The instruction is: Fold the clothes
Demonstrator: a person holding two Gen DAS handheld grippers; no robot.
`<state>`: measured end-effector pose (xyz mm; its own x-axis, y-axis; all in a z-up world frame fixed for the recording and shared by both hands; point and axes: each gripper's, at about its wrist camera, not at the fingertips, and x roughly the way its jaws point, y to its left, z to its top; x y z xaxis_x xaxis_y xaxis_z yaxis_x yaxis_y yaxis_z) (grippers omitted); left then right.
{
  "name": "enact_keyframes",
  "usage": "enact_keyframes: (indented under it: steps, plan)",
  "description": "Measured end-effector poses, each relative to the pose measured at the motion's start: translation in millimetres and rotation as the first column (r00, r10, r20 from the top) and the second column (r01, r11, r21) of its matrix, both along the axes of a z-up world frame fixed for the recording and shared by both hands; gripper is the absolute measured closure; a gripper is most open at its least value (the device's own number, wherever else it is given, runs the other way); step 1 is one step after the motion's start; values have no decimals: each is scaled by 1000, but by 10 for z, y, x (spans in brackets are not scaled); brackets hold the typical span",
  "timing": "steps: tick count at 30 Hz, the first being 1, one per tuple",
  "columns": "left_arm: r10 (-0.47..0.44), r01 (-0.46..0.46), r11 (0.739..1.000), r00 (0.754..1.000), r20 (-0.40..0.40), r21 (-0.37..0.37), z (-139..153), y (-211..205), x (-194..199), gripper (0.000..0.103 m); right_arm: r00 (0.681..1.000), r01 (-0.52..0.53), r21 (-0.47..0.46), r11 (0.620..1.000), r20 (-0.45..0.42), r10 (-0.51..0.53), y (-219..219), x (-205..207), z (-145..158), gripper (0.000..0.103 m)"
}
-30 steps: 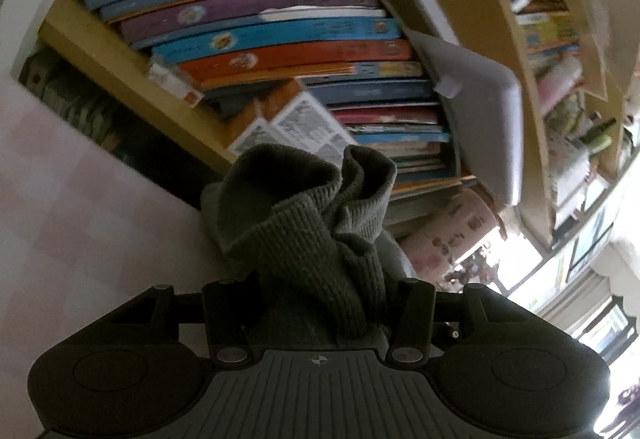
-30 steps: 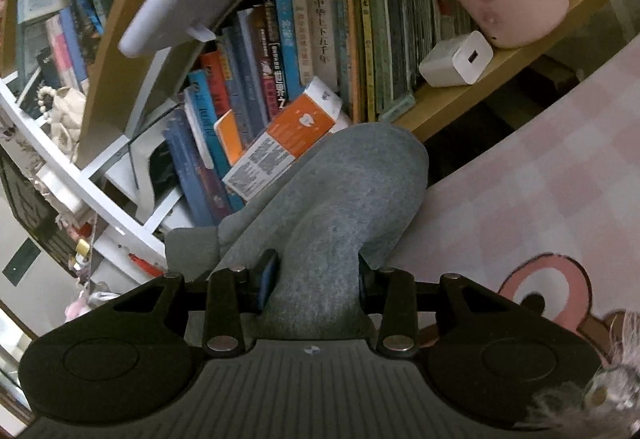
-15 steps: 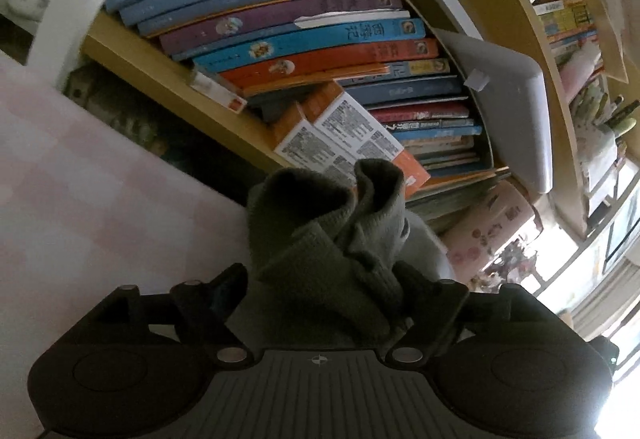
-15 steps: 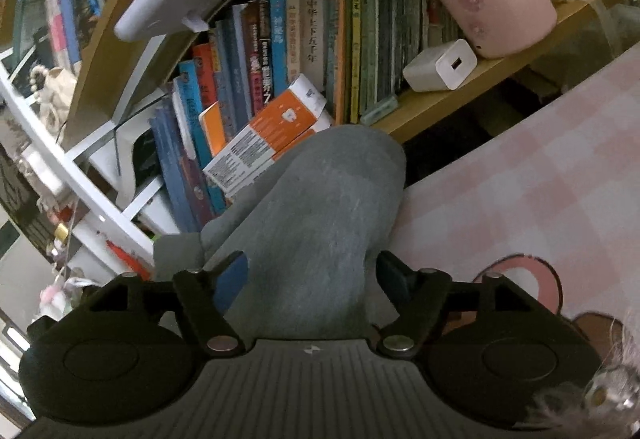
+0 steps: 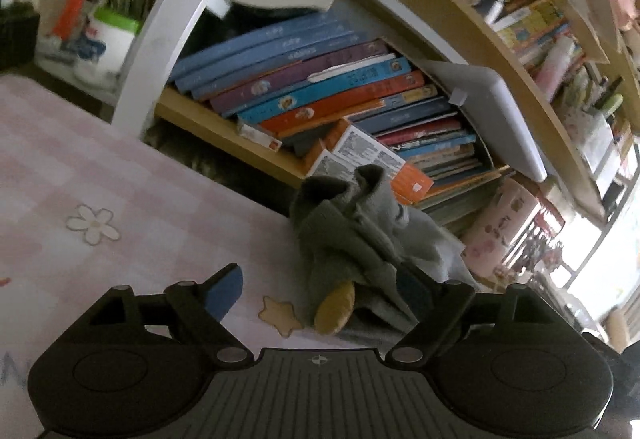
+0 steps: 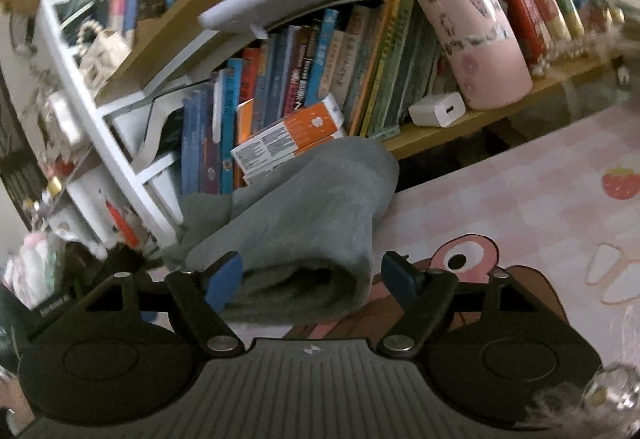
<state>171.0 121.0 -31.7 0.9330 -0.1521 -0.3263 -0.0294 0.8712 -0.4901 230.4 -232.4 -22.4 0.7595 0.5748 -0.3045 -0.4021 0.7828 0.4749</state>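
Observation:
A grey knitted garment (image 5: 352, 239) lies bunched on the pink checked tablecloth (image 5: 120, 167), close to the bookshelf. It carries a yellowish patch (image 5: 336, 307) at its near end. My left gripper (image 5: 320, 291) has its jaws opening wide; the cloth sits between them toward the right finger, with no pad pressing on it. In the right wrist view the same garment (image 6: 304, 215) shows as a smooth folded roll. My right gripper (image 6: 312, 279) is also opening, its blue pads (image 6: 224, 279) standing on either side of the fold without squeezing it.
A wooden bookshelf (image 5: 224, 127) packed with books runs along the table's far edge. An orange-and-white box (image 6: 288, 135), a white charger (image 6: 436, 111) and a pink cylinder (image 6: 472, 35) stand on it. A white shelf frame (image 6: 120, 155) stands to the left.
Both grippers went from shut on the grey garment to wide open and let it go. Both drew back from the shelf, and the garment now rests on the tablecloth.

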Motion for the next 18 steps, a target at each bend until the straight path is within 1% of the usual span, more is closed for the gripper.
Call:
enact_keyframes:
  steps: [1, 5, 9, 11, 14, 18]
  plan:
    - [3, -3, 1000, 1000, 2, 23, 20, -44, -40, 13, 1000, 6, -22, 1000, 12, -6, 18, -62, 15, 26]
    - [-4, 3, 990, 1000, 4, 141, 89, -301, -218, 11, 998, 43, -122, 992, 46, -37, 95, -258, 52, 22]
    - [-21, 22, 969, 1000, -7, 245, 118, -568, -349, 8, 995, 59, -245, 968, 88, -39, 205, -448, 60, 20]
    - [-37, 40, 958, 999, -16, 285, 122, -683, -385, 7, 993, 53, -298, 953, 117, -18, 278, -552, 63, 16]
    - [-61, 65, 939, 998, -24, 339, 128, -836, -441, 5, 988, 50, -349, 936, 154, 5, 365, -687, 72, 13]
    - [-51, 55, 922, 998, -21, 382, 139, -934, -523, 3, 983, 77, -371, 926, 184, -8, 395, -795, 86, 9]
